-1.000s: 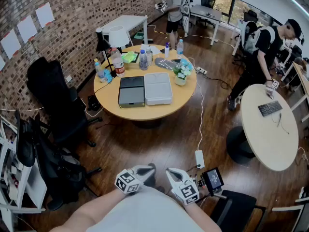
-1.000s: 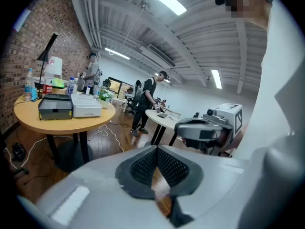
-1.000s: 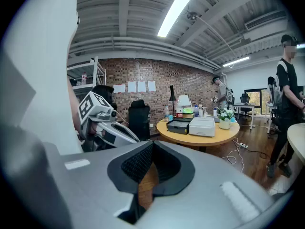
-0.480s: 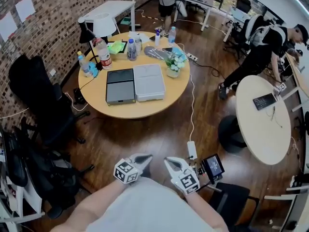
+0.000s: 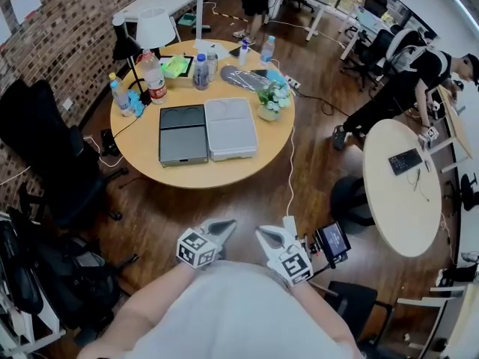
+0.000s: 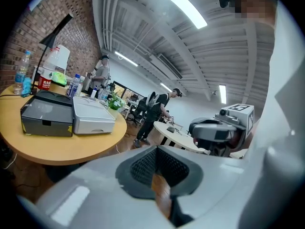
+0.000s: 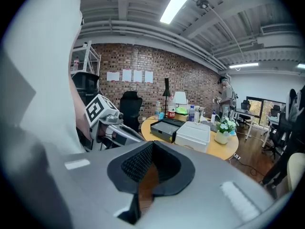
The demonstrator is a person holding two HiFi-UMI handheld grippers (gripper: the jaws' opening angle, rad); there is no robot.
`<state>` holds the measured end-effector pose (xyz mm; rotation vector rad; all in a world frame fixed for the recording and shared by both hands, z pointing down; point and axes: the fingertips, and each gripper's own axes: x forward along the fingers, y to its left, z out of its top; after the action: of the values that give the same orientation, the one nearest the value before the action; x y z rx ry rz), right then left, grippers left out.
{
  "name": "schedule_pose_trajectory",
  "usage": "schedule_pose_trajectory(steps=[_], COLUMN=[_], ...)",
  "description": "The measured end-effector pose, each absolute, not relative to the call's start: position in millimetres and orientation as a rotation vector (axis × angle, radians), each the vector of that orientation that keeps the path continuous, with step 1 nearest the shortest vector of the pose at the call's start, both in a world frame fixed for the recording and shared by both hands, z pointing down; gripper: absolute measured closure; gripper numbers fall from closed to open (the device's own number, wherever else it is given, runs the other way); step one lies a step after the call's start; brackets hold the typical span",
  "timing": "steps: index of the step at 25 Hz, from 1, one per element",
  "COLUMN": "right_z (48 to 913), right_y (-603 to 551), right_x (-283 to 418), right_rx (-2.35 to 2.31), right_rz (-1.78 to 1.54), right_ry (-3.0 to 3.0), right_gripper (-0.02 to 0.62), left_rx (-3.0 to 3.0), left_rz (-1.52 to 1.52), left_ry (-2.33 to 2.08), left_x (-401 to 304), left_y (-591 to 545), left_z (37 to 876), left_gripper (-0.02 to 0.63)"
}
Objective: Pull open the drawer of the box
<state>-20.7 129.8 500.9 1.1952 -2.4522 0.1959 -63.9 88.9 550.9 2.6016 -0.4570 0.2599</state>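
Jaws closed, empty, on left tool (image 5: 223, 226) and right tool (image 5: 262, 233), dark box (image 5: 183, 134) well apart

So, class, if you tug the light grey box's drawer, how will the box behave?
The light grey box looks plastic, so probably light; it may slide on the smooth round table before the drawer opens. Low and wide, it seems unlikely to tip.

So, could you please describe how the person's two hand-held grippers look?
The left hand-held gripper and right hand-held gripper match: pale grey shells, dark ribbed pads, each with a white cube bearing black square markers. The person wears a pale top.
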Motion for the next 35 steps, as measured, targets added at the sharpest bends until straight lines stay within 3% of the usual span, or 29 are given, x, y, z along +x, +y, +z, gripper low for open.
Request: schedule_pose_trajectory(steps=[16, 35], right_z=[487.8, 526.6], right_y=[51.8, -15.5], right_x=[-48.1, -16.4], right_rx=[1.106, 0.977], right_rz=[0.128, 0.208], right_ry=[-2.477, -2.52], right_gripper=[0.592, 0.592], left_rx=[2.507, 2.437], left_rz=[0.215, 0.307], left_ry=[-0.688, -0.811], left_x=[-129.6, -101.9], left_y=[28.1, -24.9], left_z=[563.0, 571.3], left_gripper=[0.601, 0.601])
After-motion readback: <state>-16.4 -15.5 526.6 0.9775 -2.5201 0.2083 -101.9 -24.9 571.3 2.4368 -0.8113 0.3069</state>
